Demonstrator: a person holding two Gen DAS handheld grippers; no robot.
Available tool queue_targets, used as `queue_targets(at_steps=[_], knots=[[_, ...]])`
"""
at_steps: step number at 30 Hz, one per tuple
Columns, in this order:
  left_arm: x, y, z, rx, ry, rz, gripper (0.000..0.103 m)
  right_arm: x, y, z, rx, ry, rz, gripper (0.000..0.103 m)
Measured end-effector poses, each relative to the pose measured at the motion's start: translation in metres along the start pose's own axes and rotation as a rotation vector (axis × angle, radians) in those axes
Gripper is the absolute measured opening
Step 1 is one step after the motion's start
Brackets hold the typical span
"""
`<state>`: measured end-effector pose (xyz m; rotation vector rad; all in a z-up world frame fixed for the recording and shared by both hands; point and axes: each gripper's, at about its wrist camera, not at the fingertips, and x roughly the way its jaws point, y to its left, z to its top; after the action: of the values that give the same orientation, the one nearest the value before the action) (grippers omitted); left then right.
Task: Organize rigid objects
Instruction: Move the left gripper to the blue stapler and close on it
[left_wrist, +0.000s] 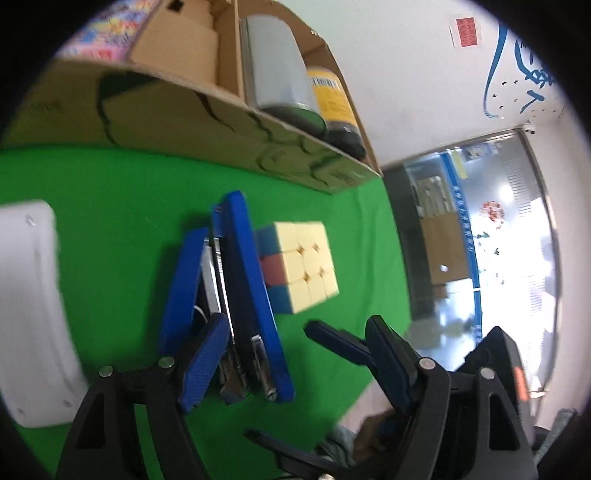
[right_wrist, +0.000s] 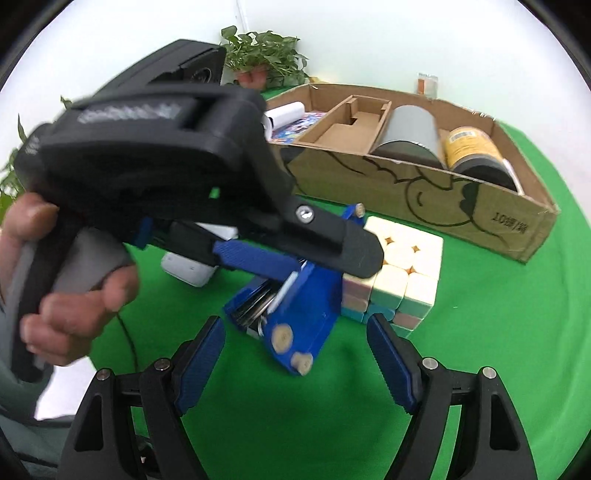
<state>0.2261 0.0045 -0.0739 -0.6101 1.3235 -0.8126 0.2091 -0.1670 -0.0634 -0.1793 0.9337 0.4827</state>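
The left gripper (left_wrist: 295, 347) is seen with its fingers apart around a blue hex-key set (left_wrist: 236, 295), no pad clearly pressing it. The right gripper (right_wrist: 295, 365) is likewise spread, nothing held between its fingers. The set is laid on a green cloth (right_wrist: 498, 332), its long axis running near to far, just left of a pale puzzle cube (left_wrist: 306, 266). Beyond, a cardboard box (right_wrist: 424, 199) with a drawn figure and unreadable print holds a grey cylinder (right_wrist: 410, 133) and a yellow-labelled can (right_wrist: 472, 147). A white wall and a potted plant (right_wrist: 264, 55) are seen behind.
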Motion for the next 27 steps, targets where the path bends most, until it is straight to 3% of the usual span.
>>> queue_targets(at_steps=[3,7,12,17,20,23,24,27], knots=[[-0.006,-0.005,0.000,0.014,-0.045,0.012,0.075,-0.002,0.003,-0.006,-0.036,0.003,-0.017,0.077],[-0.050,-0.010,-0.001,0.049,-0.183,0.110,0.075,-0.002,0.014,-0.006,-0.054,-0.014,-0.025,0.077],[-0.084,-0.002,0.001,0.027,-0.286,0.182,0.075,0.004,0.024,-0.005,-0.026,-0.014,-0.046,0.078],[-0.084,0.014,-0.005,0.006,-0.271,0.212,0.075,0.027,0.039,-0.009,-0.017,0.031,-0.097,0.079],[-0.075,0.013,-0.006,0.004,-0.248,0.206,0.075,0.047,0.042,-0.018,-0.063,0.057,-0.170,0.076],[-0.069,0.013,-0.010,0.009,-0.237,0.213,0.075,0.046,0.042,-0.021,-0.062,0.030,-0.178,0.065],[-0.068,0.013,-0.010,0.009,-0.234,0.211,0.075,0.046,0.040,-0.021,-0.061,0.026,-0.182,0.057],[-0.067,0.013,-0.010,0.015,-0.231,0.207,0.075,0.043,0.034,-0.023,-0.025,0.020,-0.160,0.056]])
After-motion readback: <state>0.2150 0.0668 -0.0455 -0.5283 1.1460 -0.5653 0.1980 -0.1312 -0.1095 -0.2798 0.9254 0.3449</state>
